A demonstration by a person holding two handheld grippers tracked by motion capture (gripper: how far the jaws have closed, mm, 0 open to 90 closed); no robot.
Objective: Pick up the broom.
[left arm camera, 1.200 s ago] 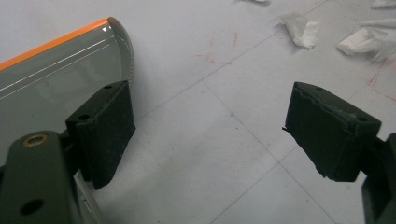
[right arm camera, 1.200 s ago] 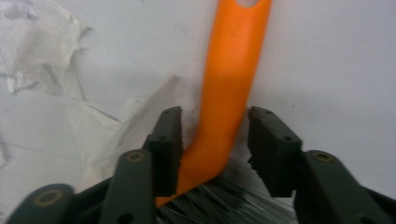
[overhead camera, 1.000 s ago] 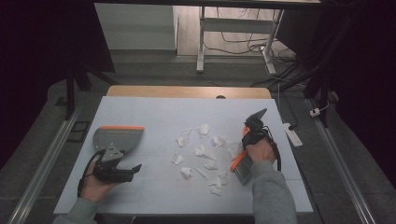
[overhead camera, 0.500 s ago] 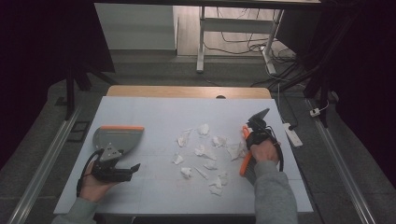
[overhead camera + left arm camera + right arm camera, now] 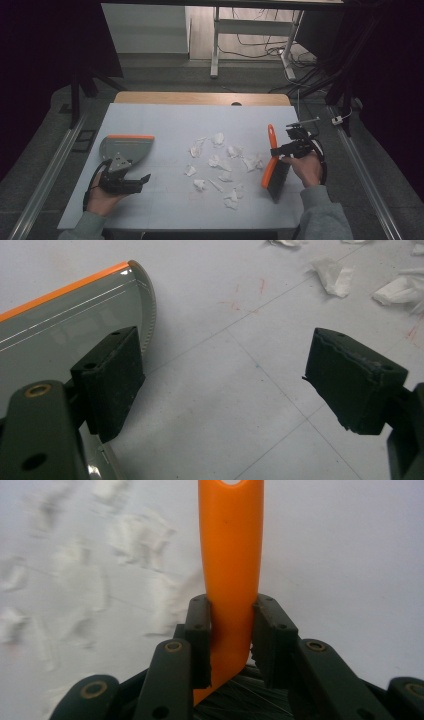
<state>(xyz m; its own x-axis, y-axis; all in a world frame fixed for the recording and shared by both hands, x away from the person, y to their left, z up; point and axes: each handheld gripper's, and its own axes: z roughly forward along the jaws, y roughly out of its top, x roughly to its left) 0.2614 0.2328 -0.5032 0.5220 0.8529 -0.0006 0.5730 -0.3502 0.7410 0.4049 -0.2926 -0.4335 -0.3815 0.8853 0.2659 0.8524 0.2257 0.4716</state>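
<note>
White table: paper scraps between dustpan, brush.

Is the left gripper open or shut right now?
Open. The left gripper has its jaws set wide apart over bare table, holding nothing; the dustpan lies beside one jaw.

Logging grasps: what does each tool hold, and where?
Right tool grips the brush by its orange handle. Left tool is open, holding nothing.
</note>
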